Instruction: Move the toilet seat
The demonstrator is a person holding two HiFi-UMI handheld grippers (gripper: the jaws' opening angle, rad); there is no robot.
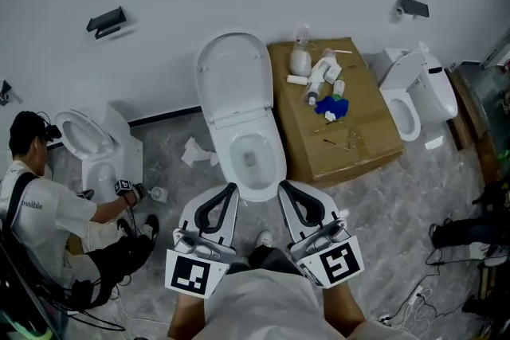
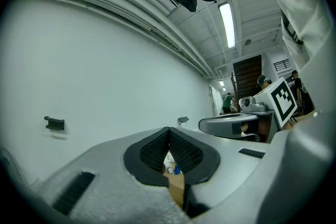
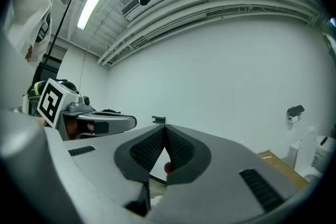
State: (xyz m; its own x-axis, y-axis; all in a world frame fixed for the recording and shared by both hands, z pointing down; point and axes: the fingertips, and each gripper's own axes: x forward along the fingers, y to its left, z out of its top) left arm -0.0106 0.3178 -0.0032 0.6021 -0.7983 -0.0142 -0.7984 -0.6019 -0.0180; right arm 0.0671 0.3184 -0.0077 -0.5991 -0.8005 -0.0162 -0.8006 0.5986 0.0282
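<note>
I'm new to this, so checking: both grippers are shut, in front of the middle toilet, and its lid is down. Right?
Not quite: the lid is up, as the head view shows. The left gripper and right gripper are indeed shut, in front of the toilet.

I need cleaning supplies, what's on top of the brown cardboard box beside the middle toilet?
The brown cardboard box carries a clear rounded bottle, a cluster of white bottles and a crumpled blue item. Labels are unreadable; the box's inside is covered.
</note>
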